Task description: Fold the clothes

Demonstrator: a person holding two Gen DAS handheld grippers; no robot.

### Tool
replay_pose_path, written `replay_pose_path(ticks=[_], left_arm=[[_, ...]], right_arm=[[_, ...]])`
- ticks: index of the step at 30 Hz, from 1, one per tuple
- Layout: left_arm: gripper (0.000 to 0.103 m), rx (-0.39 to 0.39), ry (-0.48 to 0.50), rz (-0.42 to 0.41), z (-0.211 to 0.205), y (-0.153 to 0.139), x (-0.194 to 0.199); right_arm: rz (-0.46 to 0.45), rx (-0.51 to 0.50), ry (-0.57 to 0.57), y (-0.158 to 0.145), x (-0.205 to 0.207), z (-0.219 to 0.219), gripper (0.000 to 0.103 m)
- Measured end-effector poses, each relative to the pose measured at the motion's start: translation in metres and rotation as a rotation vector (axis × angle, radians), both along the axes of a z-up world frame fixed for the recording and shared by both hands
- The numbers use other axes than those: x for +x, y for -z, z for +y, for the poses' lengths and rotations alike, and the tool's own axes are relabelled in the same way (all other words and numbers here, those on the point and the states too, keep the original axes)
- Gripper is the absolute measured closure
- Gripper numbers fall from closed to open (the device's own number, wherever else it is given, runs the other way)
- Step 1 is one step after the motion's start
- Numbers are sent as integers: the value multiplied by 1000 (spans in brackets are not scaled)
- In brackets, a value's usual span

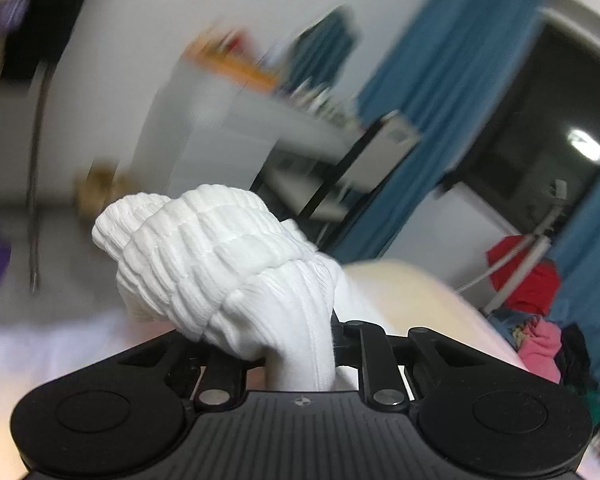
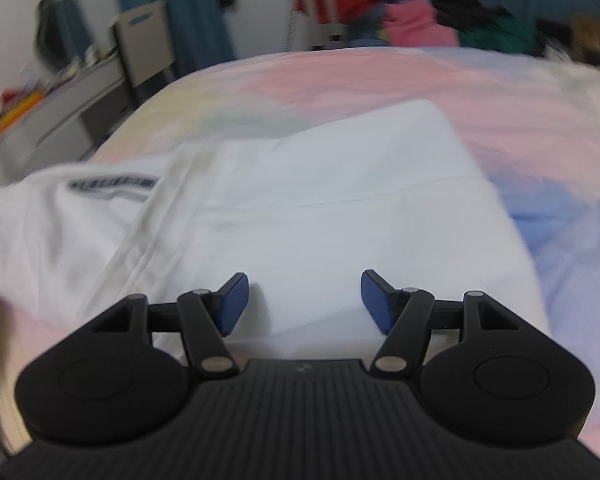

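A: One white garment (image 2: 332, 216) lies flat on the bed (image 2: 480, 92), its far and right edges folded straight, with bare pastel bedding beyond them.

B: And the left gripper (image 1: 300, 344)?

A: Its fingers are clenched on a ribbed white cuff (image 1: 220, 264), bunched up and lifted clear of the bed; the fabric hides the pads.

B: The right gripper (image 2: 304, 300)?

A: It hovers just over the garment's near edge, blue fingers (image 2: 232, 304) spread wide, gripping nothing.

B: Around that?

A: A clothes pile (image 2: 440, 20) sits at the bed's far edge; blue curtains (image 1: 440, 100) hang behind.
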State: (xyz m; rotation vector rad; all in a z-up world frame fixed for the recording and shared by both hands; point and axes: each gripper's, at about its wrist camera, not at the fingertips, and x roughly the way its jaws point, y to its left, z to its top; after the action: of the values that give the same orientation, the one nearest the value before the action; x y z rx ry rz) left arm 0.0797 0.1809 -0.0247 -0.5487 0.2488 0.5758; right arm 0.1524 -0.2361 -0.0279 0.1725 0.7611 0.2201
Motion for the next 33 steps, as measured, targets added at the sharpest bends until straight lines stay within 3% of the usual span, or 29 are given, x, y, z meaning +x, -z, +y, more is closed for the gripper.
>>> replay_pose_path(ticks=[6,10,14,17,21,24,27,29,30,32,33], left_arm=[[84,277,153,-134,-131,-69,9],[86,452,271,-213,-242,-87,22],[87,577,428,-226,-355,-62,30],[87,655,554,-174,-430,-15,37],[87,776,746,26,-503,62,55],[84,816,828,107,-522,89,64],[81,809,882,118,-515,78,78],[64,789,929,133,-499,71,90],[58,770,954,151,-490,67,93],[37,740,1003,186,-461,61,95],[33,732,1030,199,-439,64,90]], right_arm=[[-39,143,231,-13,-7,-51,38],[-109,222,393,-26,-17,-85,37],[-166,319,527,-34,-24,-126,36],[-188,379,634,-33,-31,-161,36],[-207,467,711,-27,-40,-193,36],[-194,478,709,-19,-36,-196,37],[-158,552,691,-7,-28,-199,36],[-134,614,661,0,-21,-199,36],[-127,617,656,1,-19,-199,36],[-114,609,649,2,-14,-195,36],[-107,614,645,3,-13,-194,36]])
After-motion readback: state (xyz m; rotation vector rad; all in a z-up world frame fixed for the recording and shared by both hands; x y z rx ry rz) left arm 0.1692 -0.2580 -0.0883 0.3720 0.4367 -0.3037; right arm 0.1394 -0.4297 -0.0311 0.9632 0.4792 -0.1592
